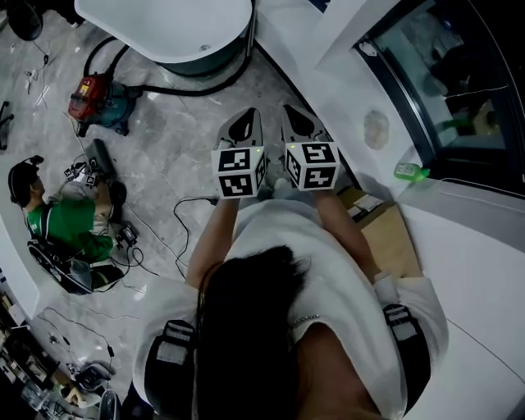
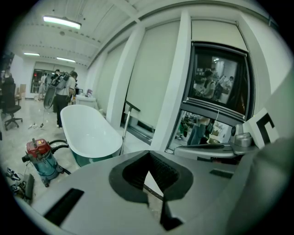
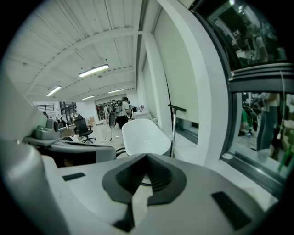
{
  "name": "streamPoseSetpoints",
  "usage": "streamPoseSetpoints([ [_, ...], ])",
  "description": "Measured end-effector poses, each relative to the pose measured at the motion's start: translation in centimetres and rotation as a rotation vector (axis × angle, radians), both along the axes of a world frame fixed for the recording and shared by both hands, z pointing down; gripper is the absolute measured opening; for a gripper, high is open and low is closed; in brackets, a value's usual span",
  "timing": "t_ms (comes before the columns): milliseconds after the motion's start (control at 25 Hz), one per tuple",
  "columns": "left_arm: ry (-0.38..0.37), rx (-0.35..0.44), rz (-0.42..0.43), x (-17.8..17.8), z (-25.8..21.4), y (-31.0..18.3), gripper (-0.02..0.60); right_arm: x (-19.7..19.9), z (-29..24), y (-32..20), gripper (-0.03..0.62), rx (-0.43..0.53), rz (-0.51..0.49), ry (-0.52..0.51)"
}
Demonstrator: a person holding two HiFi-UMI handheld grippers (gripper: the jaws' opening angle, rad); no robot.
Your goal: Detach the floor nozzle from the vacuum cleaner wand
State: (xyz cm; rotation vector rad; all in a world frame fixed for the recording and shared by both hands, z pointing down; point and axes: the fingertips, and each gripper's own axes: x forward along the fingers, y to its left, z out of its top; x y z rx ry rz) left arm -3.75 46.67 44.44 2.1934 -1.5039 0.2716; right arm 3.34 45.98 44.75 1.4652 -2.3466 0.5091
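**Floor nozzle (image 3: 177, 108) untouched; both jaws shut and empty**

Nothing of the detaching can be counted as done. The nozzle is taken to be the dark crossbar at the top of a slim upright wand (image 3: 173, 133), stood against the wall just beyond the far end of the bathtub (image 1: 164, 25). It is too small for the joint between the two to be made out. They appear to be joined, and they lie well apart from both grippers.

The left gripper (image 1: 240, 125) and the right gripper (image 1: 299, 123) are held side by side in front of the person, pointed towards the tub. The jaws of each are closed together, and nothing is gripped between them.

By this judgement the reach, the grip on wand and nozzle, and the pull apart are all left to do.

Counted: two grippers, one wand, one nozzle, one bathtub, one red and teal vacuum cleaner (image 1: 97, 102) on the floor, and one black hose (image 1: 193, 89) led from it round the tub's base. One seated person in green (image 1: 70, 221) is seen nearby.
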Motion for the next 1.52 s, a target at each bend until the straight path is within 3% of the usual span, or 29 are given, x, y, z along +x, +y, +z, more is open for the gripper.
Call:
streamPoseSetpoints([
  [800, 0.008, 0.027, -0.010, -0.8, -1.3, -2.7, 0.003, -1.2, -0.8, -2.5, 0.015, 0.018, -0.009, -0.019],
  [1520, 0.004, 0.019, -0.021, 2.3, -1.1, -10.7, 0.003, 2.0, -0.8, -11.4, 0.015, 0.016, -0.012, -0.023],
])
